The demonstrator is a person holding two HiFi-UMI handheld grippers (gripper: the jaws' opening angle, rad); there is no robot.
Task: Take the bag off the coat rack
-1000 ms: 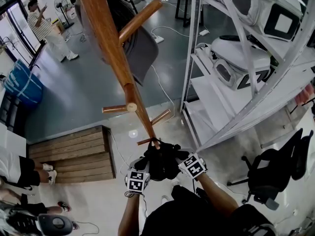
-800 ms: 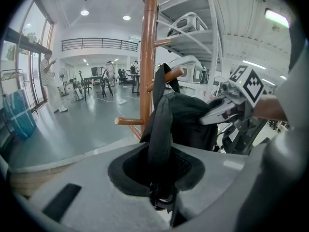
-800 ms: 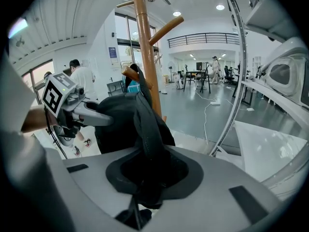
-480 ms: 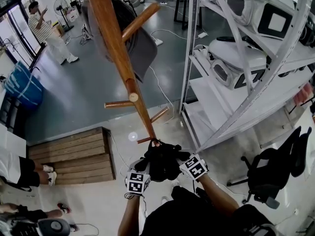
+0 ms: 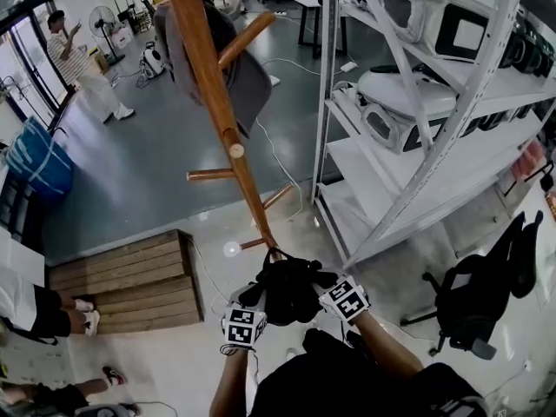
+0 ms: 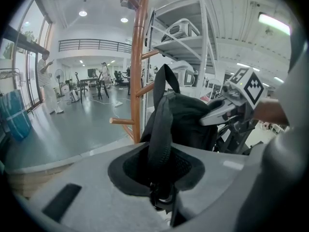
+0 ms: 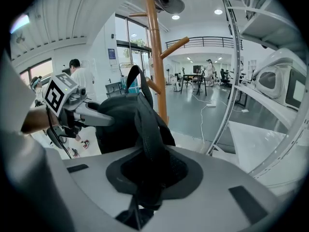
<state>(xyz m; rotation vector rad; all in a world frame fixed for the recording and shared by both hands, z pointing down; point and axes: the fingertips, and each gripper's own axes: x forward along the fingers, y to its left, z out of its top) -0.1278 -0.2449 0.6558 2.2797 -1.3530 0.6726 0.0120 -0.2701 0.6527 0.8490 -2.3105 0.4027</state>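
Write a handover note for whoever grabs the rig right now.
Left tongs: shut on a strap of the bag.
Right tongs: shut on its other strap.
Bag: held up between both tongs, close by the coat rack. Its top loop is at a low peg; can't tell if the loop is off it.
Done: both grips.
Left: probably clear the loop from the peg, then carry the bag away from the rack.

R gripper [image 7: 147, 185] clamps bag strap [image 7: 145, 124]; rack [image 7: 155, 57] behind.
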